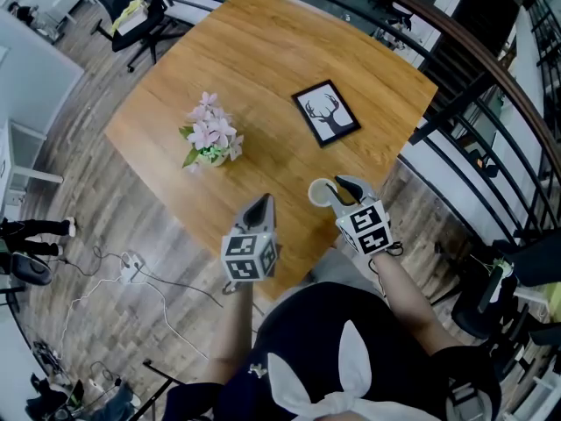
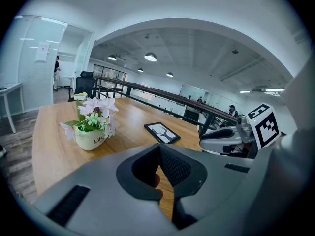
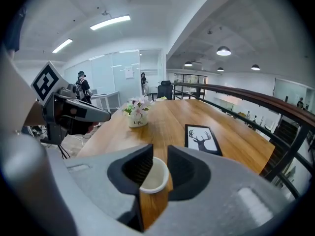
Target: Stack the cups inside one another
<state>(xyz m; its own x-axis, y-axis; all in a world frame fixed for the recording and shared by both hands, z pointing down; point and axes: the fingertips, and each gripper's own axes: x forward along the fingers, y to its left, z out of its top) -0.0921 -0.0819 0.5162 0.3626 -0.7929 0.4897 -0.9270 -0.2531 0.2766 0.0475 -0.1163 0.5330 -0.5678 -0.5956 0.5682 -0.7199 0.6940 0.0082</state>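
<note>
A small white cup (image 3: 153, 175) sits between the jaws of my right gripper (image 3: 158, 152), which are shut on it at the rim. In the head view this cup (image 1: 320, 191) is just left of the right gripper (image 1: 338, 187), near the front edge of the wooden table (image 1: 263, 51). My left gripper (image 1: 261, 205) hovers to the left of it, apart from the cup. In the left gripper view, the left gripper's (image 2: 160, 150) jaw tips meet and I see no cup in them. No other cup shows in any view.
A white pot of pink flowers (image 1: 210, 140) stands at the table's left. A black-framed deer picture (image 1: 326, 112) lies flat at the right. A dark railing (image 1: 478, 77) runs past the far and right edges. An office chair (image 1: 131, 11) stands beyond the far left corner.
</note>
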